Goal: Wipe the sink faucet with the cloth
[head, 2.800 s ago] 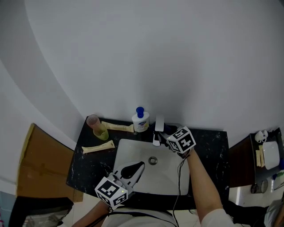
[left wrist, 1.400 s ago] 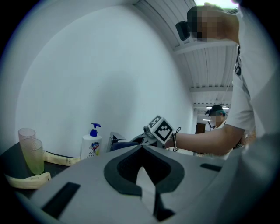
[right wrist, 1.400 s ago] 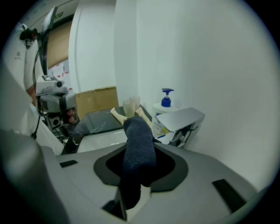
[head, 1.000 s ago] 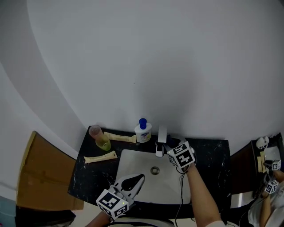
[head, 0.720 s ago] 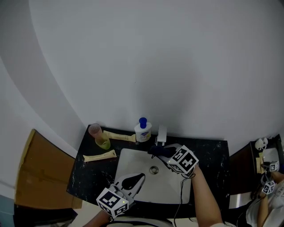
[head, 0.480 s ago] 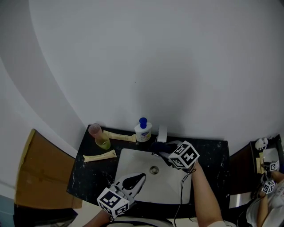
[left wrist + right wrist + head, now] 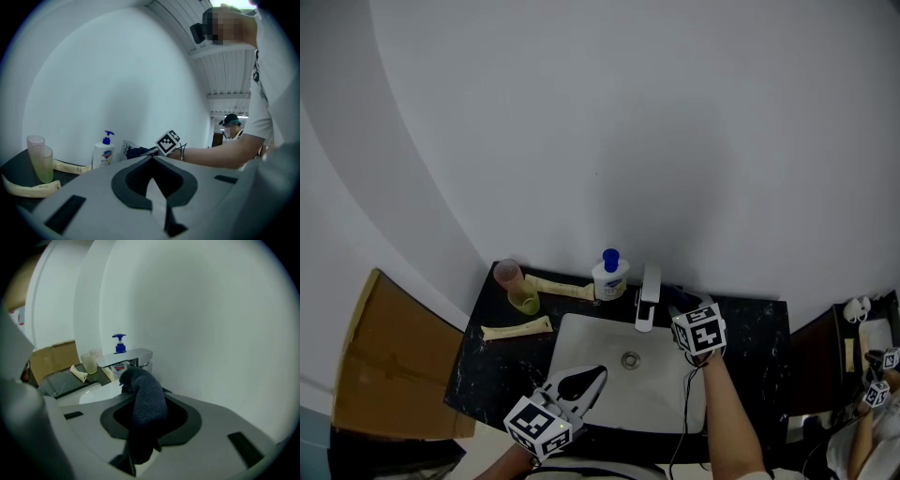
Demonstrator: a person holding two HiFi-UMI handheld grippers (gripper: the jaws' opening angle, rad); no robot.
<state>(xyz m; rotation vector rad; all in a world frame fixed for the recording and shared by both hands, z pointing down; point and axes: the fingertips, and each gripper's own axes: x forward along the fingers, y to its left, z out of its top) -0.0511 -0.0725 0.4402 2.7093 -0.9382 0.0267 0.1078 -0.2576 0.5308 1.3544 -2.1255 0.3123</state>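
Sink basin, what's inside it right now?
Only the drain shows inside the white sink basin. The left gripper hangs over the basin's front left part, so whatever lies beneath it cannot be seen.

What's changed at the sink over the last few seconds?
The right gripper, shut on the dark cloth, swept leftward across the front of the faucet, then came back to its right side. The left gripper stayed shut over the front edge of the sink; soap bottle and cups did not move.
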